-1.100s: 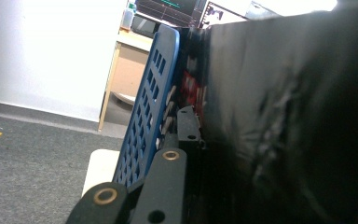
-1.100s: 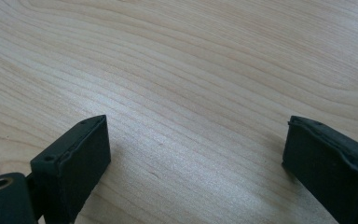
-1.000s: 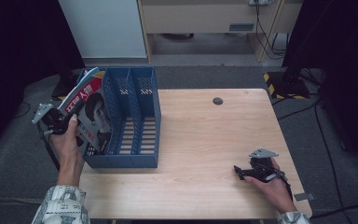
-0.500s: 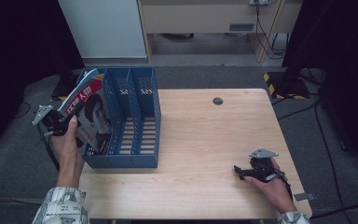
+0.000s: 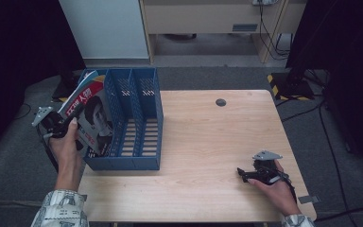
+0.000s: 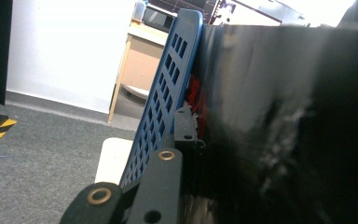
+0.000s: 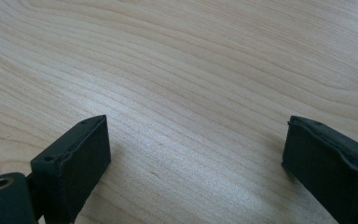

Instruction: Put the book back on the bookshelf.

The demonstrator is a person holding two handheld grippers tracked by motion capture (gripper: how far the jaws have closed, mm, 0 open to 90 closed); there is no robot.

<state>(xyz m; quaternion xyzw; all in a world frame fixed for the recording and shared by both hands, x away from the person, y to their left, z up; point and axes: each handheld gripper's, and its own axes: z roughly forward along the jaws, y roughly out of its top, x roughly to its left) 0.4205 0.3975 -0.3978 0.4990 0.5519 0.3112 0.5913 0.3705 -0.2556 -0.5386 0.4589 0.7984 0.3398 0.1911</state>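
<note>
The left gripper (image 5: 73,115) is clenched on a magazine (image 5: 92,118), which stands tilted in the leftmost compartment of the blue file rack (image 5: 137,118) at the desk's (image 5: 208,142) left edge. Its lower edge looks nearly seated; letting go appears to be what is left. The right gripper (image 5: 244,173) rests near the desk's front right corner, jaws spread, holding nothing.
</note>
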